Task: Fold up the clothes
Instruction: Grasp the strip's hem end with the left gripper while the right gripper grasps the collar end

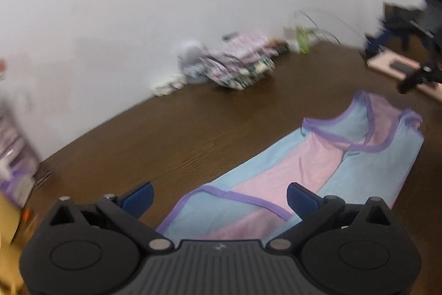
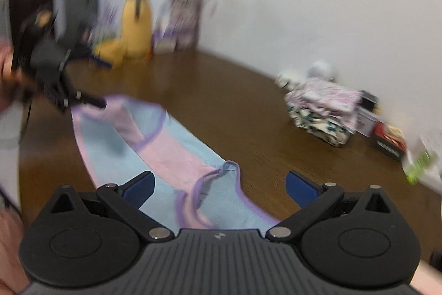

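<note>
Hovering over the garment, left hand-held gripper (image 1: pixel 219 198) has its blue pads (image 1: pixel 138 198) spread wide apart, nothing between them. Right hand-held gripper (image 2: pixel 219 190) likewise gaping, pads (image 2: pixel 301 188) apart and empty.

Directly under and ahead of the left hand-held gripper lies the blue-and-pink top (image 1: pixel 304 170) with purple trim, spread lengthwise on the brown wooden table (image 1: pixel 165 134); its strap end points away toward the far right. In the right wrist view the same top (image 2: pixel 154 145) runs from beneath the fingers out to the far left, strap end nearest the camera.

Beyond the top's far end in the right view, the left hand-held gripper shows, dark and blurred, just at the garment's edge; contact unclear. In the left view the right hand-held gripper sits far right, past the straps, blurred.

Further out: stack of folded patterned clothes (image 2: pixel 323 107) against the white wall (image 2: pixel 304 4), well apart from the top. Yellow plush toy (image 2: pixel 135 26) at the far-left table edge. Small boxes (image 2: pixel 389 141) right of the stack. Frames motion-blurred.
</note>
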`<action>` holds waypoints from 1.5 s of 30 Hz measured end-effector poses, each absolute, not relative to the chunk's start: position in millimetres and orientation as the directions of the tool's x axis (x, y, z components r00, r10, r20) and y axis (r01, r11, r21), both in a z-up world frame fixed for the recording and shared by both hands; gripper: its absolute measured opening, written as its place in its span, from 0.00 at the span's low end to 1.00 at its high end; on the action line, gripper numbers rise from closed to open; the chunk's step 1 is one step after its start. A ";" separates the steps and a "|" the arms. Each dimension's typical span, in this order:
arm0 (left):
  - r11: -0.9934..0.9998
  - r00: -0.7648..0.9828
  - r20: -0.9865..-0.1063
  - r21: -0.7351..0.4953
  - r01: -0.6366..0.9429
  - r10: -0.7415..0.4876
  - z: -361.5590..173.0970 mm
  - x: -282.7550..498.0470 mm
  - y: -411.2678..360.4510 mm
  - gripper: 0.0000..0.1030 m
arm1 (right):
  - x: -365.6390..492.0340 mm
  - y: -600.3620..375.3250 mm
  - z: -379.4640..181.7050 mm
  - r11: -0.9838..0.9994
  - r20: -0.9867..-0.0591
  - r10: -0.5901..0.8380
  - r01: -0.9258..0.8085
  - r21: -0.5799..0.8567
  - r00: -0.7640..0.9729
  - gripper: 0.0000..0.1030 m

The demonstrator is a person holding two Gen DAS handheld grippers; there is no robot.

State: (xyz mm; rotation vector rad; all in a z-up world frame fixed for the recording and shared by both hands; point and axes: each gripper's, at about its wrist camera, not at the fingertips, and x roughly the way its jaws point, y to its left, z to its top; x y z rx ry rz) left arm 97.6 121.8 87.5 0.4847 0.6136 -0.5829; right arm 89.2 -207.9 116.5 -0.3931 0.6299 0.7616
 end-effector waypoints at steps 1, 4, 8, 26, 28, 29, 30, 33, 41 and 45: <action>0.713 0.642 -0.675 0.242 0.658 -0.364 85.9 111.6 118.9 0.93 | 106.0 -197.1 115.0 0.639 -0.690 0.505 -0.762 -0.106 0.519 0.98; 0.643 0.545 -0.744 0.207 0.737 -0.386 81.5 149.4 112.0 0.83 | 150.3 -165.8 103.2 0.566 -0.789 0.469 -0.821 -0.076 0.396 0.83; 0.560 0.399 -0.833 0.134 0.817 -0.383 68.3 190.6 105.0 0.66 | 191.4 -132.2 80.2 0.503 -0.872 0.410 -0.864 -0.028 0.268 0.67; 0.484 0.101 -0.939 -0.075 0.872 -0.328 33.6 267.3 106.1 0.37 | 240.8 -106.2 35.8 0.440 -0.948 0.316 -0.892 0.107 0.043 0.29; 0.477 0.089 -0.948 -0.072 0.876 -0.307 34.3 270.7 102.7 0.37 | 239.6 -101.5 36.7 0.421 -0.953 0.300 -0.902 0.097 0.038 0.21; 0.468 0.085 -0.953 -0.064 0.882 -0.291 34.5 271.1 99.5 0.36 | 238.1 -98.8 36.9 0.412 -0.956 0.290 -0.907 0.089 0.038 0.20; 0.457 0.082 -0.958 -0.055 0.888 -0.274 34.7 270.9 96.0 0.35 | 236.5 -96.2 37.1 0.404 -0.960 0.278 -0.911 0.081 0.038 0.16; 0.410 0.051 -0.965 -0.061 0.910 -0.256 35.9 266.3 84.8 0.06 | 236.2 -92.0 38.0 0.389 -0.965 0.262 -0.918 0.075 0.032 0.07; 0.318 0.197 -0.946 0.110 0.942 -0.257 48.6 230.6 87.2 0.04 | 212.9 -95.4 55.3 0.372 -0.947 0.303 -0.928 0.013 0.108 0.04; 0.252 0.422 -0.852 0.355 0.900 -0.308 74.5 173.0 97.1 0.03 | 163.6 -104.0 86.8 0.279 -0.905 0.392 -0.959 -0.057 0.168 0.04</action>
